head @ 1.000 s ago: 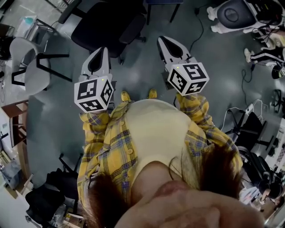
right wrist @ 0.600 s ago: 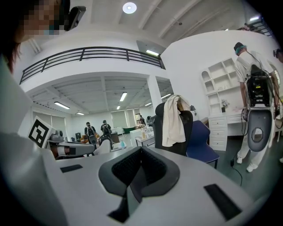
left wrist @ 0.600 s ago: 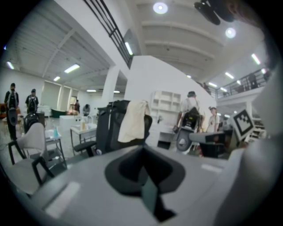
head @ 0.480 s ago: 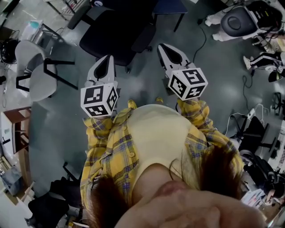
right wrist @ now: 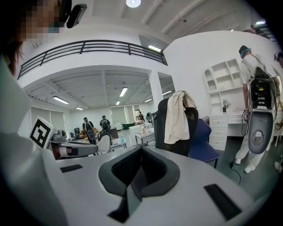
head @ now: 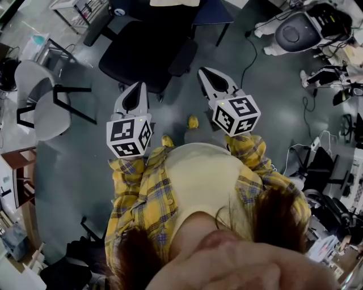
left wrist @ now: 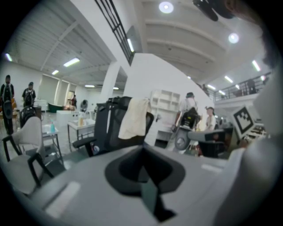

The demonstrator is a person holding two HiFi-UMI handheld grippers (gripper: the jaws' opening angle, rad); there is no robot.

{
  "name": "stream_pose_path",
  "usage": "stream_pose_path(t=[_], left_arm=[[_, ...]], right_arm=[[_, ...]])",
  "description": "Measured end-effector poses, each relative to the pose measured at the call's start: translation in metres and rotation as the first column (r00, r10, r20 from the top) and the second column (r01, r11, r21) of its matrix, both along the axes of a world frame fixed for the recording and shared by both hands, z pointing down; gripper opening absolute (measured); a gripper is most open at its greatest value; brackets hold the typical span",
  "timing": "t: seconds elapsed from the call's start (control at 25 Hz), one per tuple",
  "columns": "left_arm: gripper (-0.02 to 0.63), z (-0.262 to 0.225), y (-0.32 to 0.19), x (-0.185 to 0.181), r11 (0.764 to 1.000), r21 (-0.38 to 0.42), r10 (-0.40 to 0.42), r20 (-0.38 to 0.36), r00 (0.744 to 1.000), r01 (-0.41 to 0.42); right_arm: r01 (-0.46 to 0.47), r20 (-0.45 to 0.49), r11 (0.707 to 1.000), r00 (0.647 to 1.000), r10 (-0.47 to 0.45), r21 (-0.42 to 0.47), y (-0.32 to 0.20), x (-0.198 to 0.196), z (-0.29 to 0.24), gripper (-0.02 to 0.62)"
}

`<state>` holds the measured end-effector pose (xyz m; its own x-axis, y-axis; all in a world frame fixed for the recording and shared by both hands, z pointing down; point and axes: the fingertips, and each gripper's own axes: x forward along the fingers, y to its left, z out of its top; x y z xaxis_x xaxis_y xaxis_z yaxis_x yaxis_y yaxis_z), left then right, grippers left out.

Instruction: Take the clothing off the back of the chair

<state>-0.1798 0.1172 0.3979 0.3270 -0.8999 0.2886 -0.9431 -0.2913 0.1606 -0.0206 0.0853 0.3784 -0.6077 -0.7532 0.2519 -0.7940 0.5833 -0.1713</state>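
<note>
Left tool (head: 138,86) and right tool (head: 203,71), closed, aim at the chair (head: 142,54).

shirt (head: 142,198): yellow plaid, dark checks, long sleeves | top (head: 198,178): pale cream | shoes (head: 193,121): yellow | left gripper (head: 138,86), right gripper (head: 203,71): light grey tapered shells, dark hollows | marker cubes (head: 129,136): black-and-white squares

Ceiling lights (right wrist: 133,2) bright — fisheye edges dark
</note>
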Motion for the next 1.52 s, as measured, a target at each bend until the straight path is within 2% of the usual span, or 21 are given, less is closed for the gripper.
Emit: stream_pose_path(t=[0.4, 0.72, 0.88, 1.16, 1.4, 1.52], left_arm=[[0.003, -0.009, -0.06, 0.042, 1.0, 0.01, -0.015, 0.027, 1.0, 0.015], [0.003, -0.015, -0.115, 0.103, 0.999, 0.032, -0.014, 0.043, 0.999, 0.013], [0.003, -0.015, -0.135, 0.122, 1.0, 0.023, -0.014, 0.054, 0.998, 0.013], [0.003, -0.022, -0.167, 0.128, 1.0, 0.021, -0.024, 0.075, 0.997, 0.023], [0.003, -0.024, -0.203, 0.117, 0.999, 0.032, -0.018, 0.072, 0.997, 0.016], [0.003, -0.023, -0.232, 0.101, 0.999, 0.033, -0.008, 0.074, 0.997, 0.005]], right_arm=[[0.029, 0.041, 1.0, 0.999, -0.029, -0.002, -0.064, 0.037, 0.0, 0.014], [0.052, 0.085, 0.998, 0.995, -0.054, 0.019, -0.112, 0.094, -0.005, 0.015], [0.075, 0.103, 0.997, 0.992, -0.077, 0.021, -0.134, 0.108, -0.006, 0.015], [0.099, 0.124, 0.995, 0.988, -0.097, -0.008, -0.162, 0.106, 0.004, 0.015], [0.116, 0.129, 0.993, 0.985, -0.115, 0.003, -0.191, 0.093, -0.002, 0.015], [0.119, 0.122, 0.993, 0.985, -0.121, 0.023, -0.219, 0.074, -0.009, 0.015]])
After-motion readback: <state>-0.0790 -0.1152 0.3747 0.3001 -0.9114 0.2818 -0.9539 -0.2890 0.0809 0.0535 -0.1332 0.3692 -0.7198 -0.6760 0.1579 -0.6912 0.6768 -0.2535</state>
